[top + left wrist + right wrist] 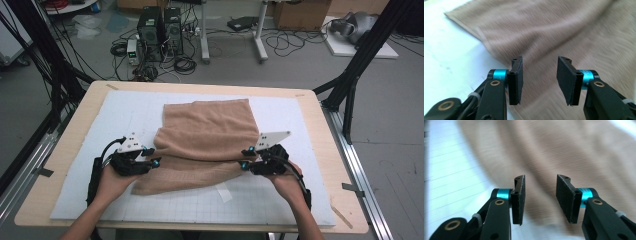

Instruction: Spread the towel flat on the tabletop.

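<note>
Grippers, high view: we see two, left gripper [155,156] and right gripper [243,158], both open, at the sides of one brown towel [205,135] on the white mat [280,195].
Left gripper view: jaws apart, nothing between; towel just ahead.
Right gripper view: same.
Towel feel: we think soft, light, floppy; pinch an edge.
</note>
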{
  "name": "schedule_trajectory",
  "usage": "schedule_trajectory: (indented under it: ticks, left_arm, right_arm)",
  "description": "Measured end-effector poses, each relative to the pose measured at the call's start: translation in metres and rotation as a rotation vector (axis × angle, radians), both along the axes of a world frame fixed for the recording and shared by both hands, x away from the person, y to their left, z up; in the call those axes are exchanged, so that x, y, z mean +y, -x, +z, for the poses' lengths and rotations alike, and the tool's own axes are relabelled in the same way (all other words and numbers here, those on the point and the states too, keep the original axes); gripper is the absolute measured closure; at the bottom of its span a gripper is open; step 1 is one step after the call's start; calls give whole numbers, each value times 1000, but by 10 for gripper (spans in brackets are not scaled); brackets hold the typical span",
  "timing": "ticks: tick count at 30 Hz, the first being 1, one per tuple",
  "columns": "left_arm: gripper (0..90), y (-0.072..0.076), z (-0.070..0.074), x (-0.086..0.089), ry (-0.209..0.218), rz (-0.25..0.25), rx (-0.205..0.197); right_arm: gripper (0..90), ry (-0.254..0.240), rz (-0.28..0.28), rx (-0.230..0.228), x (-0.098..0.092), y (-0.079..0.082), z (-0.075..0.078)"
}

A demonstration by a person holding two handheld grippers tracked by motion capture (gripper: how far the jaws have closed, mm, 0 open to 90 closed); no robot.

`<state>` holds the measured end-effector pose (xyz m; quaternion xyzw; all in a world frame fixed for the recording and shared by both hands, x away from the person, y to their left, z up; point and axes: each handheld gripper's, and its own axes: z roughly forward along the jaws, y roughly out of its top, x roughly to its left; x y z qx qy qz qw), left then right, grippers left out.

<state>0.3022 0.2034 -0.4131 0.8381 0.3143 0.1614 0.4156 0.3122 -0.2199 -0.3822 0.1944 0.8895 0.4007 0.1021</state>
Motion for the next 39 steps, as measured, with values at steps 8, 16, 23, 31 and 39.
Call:
schedule_trajectory:
  ticks: [8, 16, 23, 31, 39]
  left_arm:
    - [677, 4, -28, -6, -64, -45, 67]
    - [865, 14, -18, -8, -38, -88, 47]
    - [867, 35, 13, -12, 77, -143, -1]
    - [866, 5, 6, -22, 49, -83, -7]
    - [853, -33, -24, -34, 12, 3, 22]
  right_arm:
    - [696, 120, 43, 44, 21, -2, -40]
    - [826, 56, 96, 84, 11, 5, -28]
    - [825, -8, 140, 91, -6, 27, 2]
    - [812, 19, 27, 94, -17, 0, 3]
    - [757, 76, -98, 177, -11, -52, -42]
